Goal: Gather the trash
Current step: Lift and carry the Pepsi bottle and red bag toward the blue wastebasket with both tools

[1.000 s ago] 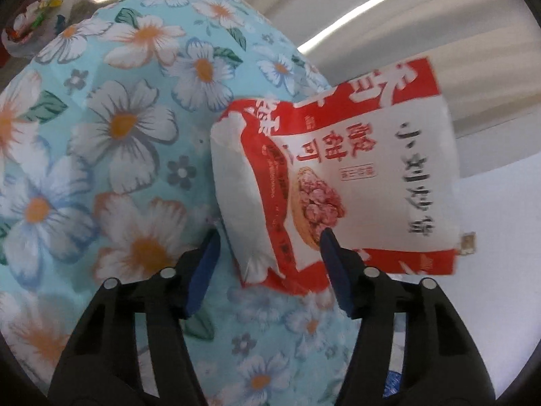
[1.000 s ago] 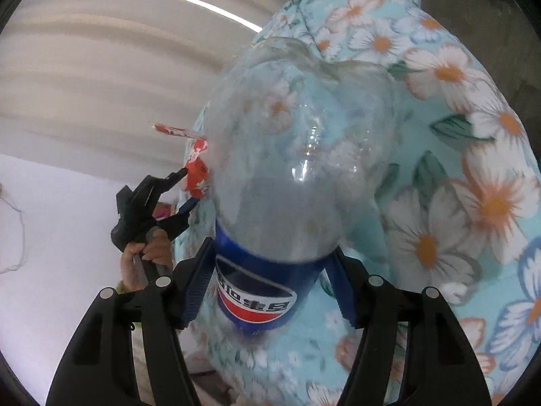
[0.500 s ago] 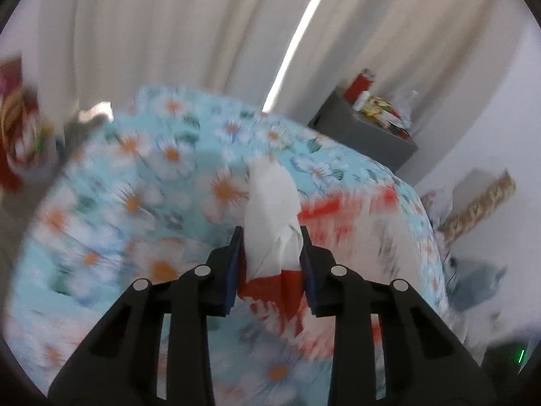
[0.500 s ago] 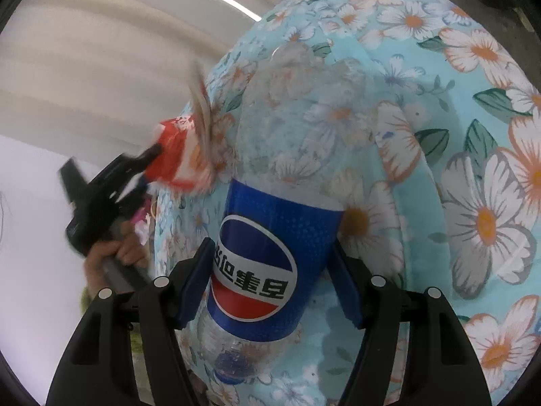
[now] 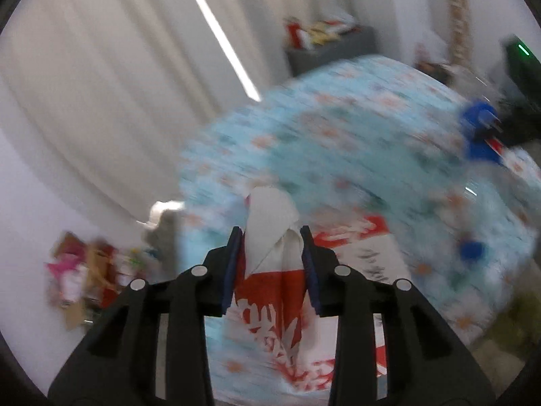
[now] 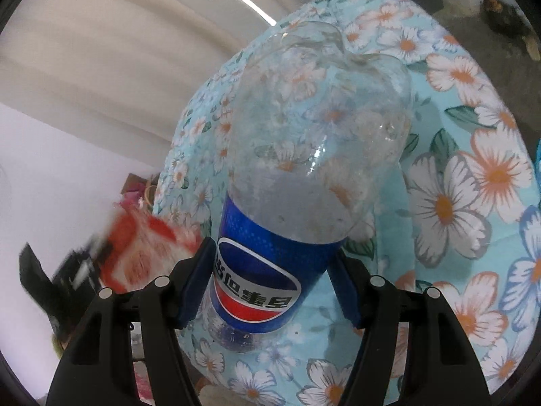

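Note:
A red and white snack bag (image 5: 270,270) sits crumpled between the pads of my left gripper (image 5: 271,237), held above the round table with the blue flowered cloth (image 5: 338,142). The jaws are opening slightly, and the pads still touch the bag. This view is blurred by motion. My right gripper (image 6: 272,252) is shut on the blue label of an empty clear Pepsi bottle (image 6: 304,169), base pointing away, over the flowered cloth (image 6: 456,186). In the right wrist view the snack bag (image 6: 142,247) shows blurred at lower left. The bottle's blue label (image 5: 478,132) appears at the right of the left wrist view.
White curtains (image 5: 101,67) hang behind the table. A grey cabinet (image 5: 331,47) with packets on top stands at the back. Colourful packaging (image 5: 84,277) is piled on the floor at left. Dark floor (image 6: 490,6) lies beyond the table's far edge.
My left gripper closed on the snack bag, rolled over and lifted it off the cloth, swinging sideways. The right gripper shifted slightly with the bottle still in it.

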